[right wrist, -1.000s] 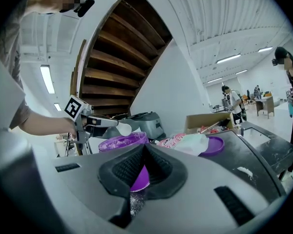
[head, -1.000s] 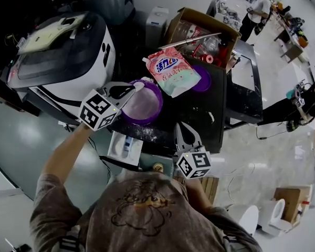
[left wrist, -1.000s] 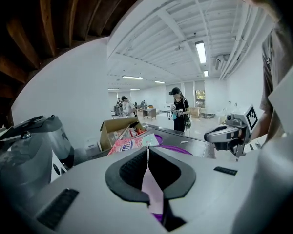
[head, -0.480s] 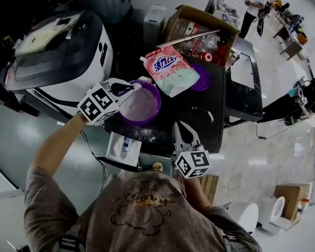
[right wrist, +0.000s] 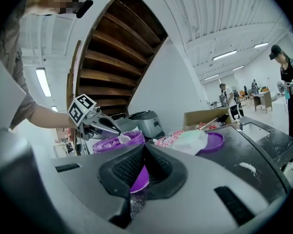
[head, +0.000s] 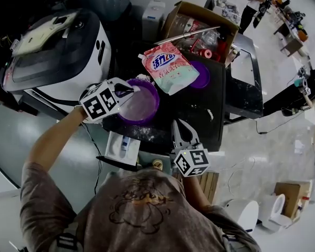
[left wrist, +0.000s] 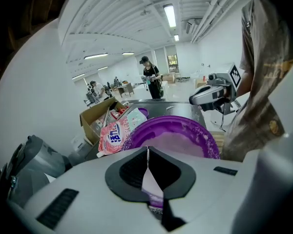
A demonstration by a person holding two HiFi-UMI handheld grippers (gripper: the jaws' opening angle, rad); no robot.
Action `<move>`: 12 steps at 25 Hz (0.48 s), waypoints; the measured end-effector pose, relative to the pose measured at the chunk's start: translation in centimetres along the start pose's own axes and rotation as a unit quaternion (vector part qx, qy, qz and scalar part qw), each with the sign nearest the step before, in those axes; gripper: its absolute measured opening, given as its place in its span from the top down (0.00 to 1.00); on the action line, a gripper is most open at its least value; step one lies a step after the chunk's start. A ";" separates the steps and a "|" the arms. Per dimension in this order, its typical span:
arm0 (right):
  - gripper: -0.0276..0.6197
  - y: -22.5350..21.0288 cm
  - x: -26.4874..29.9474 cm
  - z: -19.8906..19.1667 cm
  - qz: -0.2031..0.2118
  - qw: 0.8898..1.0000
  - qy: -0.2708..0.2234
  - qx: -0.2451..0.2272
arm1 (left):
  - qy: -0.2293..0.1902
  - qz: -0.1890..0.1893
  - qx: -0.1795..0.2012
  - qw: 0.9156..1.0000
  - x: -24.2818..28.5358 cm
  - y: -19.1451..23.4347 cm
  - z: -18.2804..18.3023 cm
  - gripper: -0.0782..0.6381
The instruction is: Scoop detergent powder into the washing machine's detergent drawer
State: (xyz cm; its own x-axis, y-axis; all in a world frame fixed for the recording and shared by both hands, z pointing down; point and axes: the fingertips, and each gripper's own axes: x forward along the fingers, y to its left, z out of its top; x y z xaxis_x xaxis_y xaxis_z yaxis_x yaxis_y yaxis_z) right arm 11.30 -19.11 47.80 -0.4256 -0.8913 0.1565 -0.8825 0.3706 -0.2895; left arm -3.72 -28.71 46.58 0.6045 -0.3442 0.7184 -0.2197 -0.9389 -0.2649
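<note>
Pinching white scoop (right wrist: 123,138), left gripper (head: 129,90)

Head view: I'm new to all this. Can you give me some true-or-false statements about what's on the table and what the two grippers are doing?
1. The left gripper holds a white spoon over the purple bowl. True.
2. The pink detergent bag lies inside the cardboard box. False: it lies on the dark table, just behind the bowl.
3. The right gripper grips the bowl's rim. False: it is shut on nothing, apart from the bowl.
4. The white drawer is open. True.
</note>
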 end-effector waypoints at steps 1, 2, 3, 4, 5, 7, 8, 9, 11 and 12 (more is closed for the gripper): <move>0.95 -0.1 0.0 0.0 -0.001 1.000 0.000 0.001 | 0.006 -0.003 0.005 1.000 0.1 -0.1 -0.1 0.86; 0.95 -0.2 0.0 0.0 -0.002 1.000 0.001 0.002 | 0.012 -0.006 0.009 1.000 0.3 -0.3 -0.2 0.86; 0.95 -0.3 0.0 -0.1 -0.003 1.000 0.002 0.003 | 0.016 -0.010 0.010 1.000 0.4 -0.4 -0.3 0.86; 0.95 -0.3 0.0 -0.1 -0.004 1.000 0.002 0.004 | 0.019 -0.015 0.009 1.000 0.6 -0.5 -0.4 0.86; 0.95 -0.4 0.1 -0.1 -0.005 1.000 0.002 0.005 | 0.022 -0.019 0.008 1.000 0.7 -0.6 -0.5 0.86; 0.95 -0.5 0.1 0.0 -0.007 1.000 0.002 0.006 | 0.027 -0.027 0.008 0.999 0.8 -0.6 -0.6 0.86; 0.95 -0.6 0.2 0.0 -0.008 1.000 0.002 0.007 | 0.030 -0.031 0.009 0.999 0.9 -0.7 -0.6 0.86; 0.95 -0.6 0.3 -0.1 -0.008 1.000 0.002 0.008 | 0.033 -0.035 0.012 0.999 0.9 -0.8 -0.7 0.86; 0.95 -0.5 0.3 -0.3 -0.008 1.000 0.003 0.010 | 0.038 -0.043 0.016 0.998 1.0 -1.0 -0.8 0.86; 0.95 -0.5 0.3 -0.3 -0.009 1.000 0.003 0.011 | 0.041 -0.046 0.017 0.998 1.1 -1.1 -0.8 0.86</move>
State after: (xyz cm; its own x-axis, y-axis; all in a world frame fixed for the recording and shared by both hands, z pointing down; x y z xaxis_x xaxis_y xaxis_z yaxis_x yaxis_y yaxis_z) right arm 11.58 -19.49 48.31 -0.4117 -0.8958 0.1672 -0.8850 0.3493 -0.3078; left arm -3.46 -28.05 48.21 0.5564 -0.2563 0.7904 -0.1387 -0.9665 -0.2158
